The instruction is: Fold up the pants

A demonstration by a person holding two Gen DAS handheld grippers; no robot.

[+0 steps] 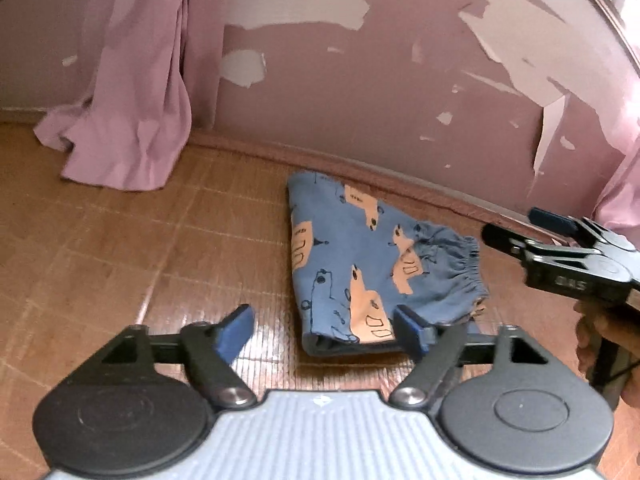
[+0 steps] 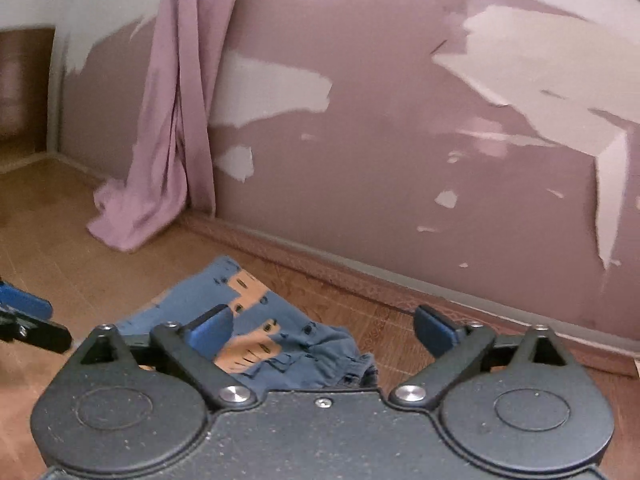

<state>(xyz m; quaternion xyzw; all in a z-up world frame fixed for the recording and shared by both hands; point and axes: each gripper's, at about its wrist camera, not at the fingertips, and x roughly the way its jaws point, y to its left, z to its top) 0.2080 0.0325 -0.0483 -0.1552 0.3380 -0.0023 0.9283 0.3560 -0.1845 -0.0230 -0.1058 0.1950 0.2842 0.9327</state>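
Note:
Blue pants (image 1: 352, 264) with orange car prints lie folded on the wooden floor near the wall, elastic waistband to the right. My left gripper (image 1: 326, 330) hovers open just in front of the folded near edge, nothing between its blue pads. The right gripper (image 1: 520, 228) shows at the right edge of the left wrist view, held by a hand, above and right of the waistband. In the right wrist view the pants (image 2: 276, 340) lie below my open right gripper (image 2: 324, 330), whose fingers are spread wide and hold nothing.
A pink curtain (image 1: 132, 120) hangs at the left and pools on the wooden floor (image 1: 120, 248). A pink wall with peeling paint (image 1: 380, 92) and its baseboard run right behind the pants. The left gripper's blue finger (image 2: 24, 304) shows at the left edge of the right wrist view.

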